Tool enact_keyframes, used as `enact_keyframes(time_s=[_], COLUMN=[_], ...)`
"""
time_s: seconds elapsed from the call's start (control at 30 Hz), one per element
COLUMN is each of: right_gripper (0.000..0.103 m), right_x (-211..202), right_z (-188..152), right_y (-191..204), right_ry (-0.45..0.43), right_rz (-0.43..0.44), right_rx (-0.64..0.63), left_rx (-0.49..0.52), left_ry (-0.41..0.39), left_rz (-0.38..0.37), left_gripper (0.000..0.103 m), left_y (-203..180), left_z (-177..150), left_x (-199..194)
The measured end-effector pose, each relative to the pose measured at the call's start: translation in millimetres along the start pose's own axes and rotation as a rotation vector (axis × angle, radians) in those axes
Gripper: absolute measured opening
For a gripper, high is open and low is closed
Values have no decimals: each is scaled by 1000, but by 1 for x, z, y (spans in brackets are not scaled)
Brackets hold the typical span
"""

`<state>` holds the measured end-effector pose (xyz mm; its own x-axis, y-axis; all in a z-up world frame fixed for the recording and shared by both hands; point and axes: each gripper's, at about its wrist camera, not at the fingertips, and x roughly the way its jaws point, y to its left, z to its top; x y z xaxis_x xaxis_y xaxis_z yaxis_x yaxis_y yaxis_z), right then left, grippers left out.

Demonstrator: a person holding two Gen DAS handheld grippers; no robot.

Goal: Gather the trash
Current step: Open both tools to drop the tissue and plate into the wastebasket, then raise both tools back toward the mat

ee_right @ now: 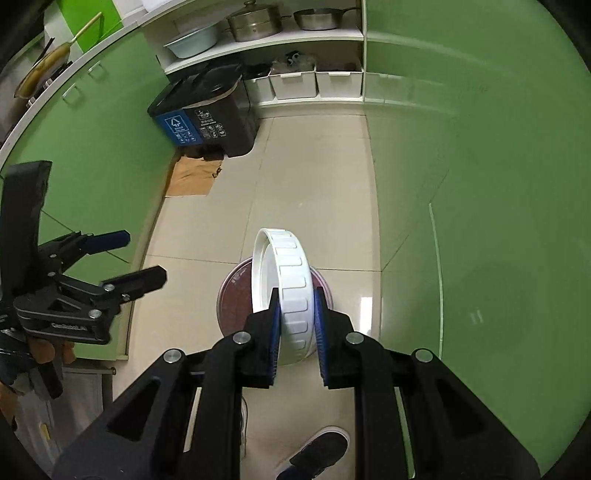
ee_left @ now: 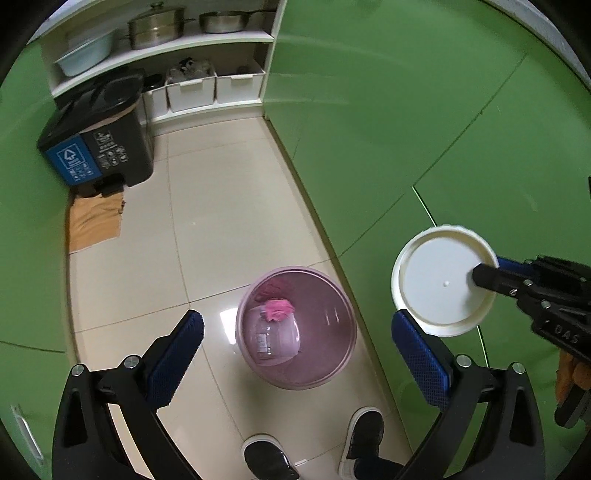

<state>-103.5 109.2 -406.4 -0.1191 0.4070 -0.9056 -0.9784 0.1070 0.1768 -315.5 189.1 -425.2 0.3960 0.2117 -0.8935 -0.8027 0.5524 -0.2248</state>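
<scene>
A tiled floor (ee_left: 229,206) is running between green cabinets (ee_left: 406,110), a black bin (ee_left: 99,147) standing far left. The left gripper (ee_left: 295,347) is hanging wide open, empty, over the pink basket (ee_left: 332,317) holding a jar (ee_left: 275,336). The right gripper (ee_right: 297,321) is pinching a white lid (ee_right: 291,280) on edge above it.

- Floor tiles (ee_left: 236,206): glazed, glossy, pale cream; lamp glare reflected.
- Pink bin (ee_left: 332,295): translucent plastic, smooth.
- White lid (ee_right: 291,284): matt plastic, ribbed rim.
- Cabinet doors (ee_left: 406,110): green, smooth, satin sheen.
- Left claw (ee_left: 297,354) pads: blue, finely textured; arms matt black plastic.
- Shelf pots (ee_left: 157,26): polished metal.
- Cardboard sheet (ee_left: 94,221): brown, matt.
</scene>
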Motion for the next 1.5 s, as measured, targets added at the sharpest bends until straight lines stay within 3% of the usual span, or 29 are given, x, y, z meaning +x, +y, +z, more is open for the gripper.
enact_keyframes(time_s=[0.2, 0.27, 0.3, 0.67, 0.87, 1.17, 1.5], right_gripper=[18, 59, 98, 100, 100, 100, 100], right_x=[16, 17, 15, 4, -33, -154, -335], right_z=[7, 8, 8, 7, 12, 30, 44], right_y=[11, 10, 9, 5, 11, 26, 21], right_ry=[6, -6, -29, -17, -19, -24, -117], right_rz=[34, 13, 18, -32, -34, -18, -54], right_rx=[-30, -30, -21, 4, 23, 66, 137], left_rx=[-36, -43, -45, -33, -10, 29, 131], left_ry=[-25, -29, -29, -10, -9, -11, -56], left_rz=[11, 15, 19, 26, 18, -1, -28], left_gripper=[97, 97, 97, 97, 97, 97, 97], left_y=[19, 22, 23, 16, -1, -41, -100], left_z=[1, 2, 2, 2, 9, 32, 73], left_x=[-6, -6, -6, -11, -40, -141, -281])
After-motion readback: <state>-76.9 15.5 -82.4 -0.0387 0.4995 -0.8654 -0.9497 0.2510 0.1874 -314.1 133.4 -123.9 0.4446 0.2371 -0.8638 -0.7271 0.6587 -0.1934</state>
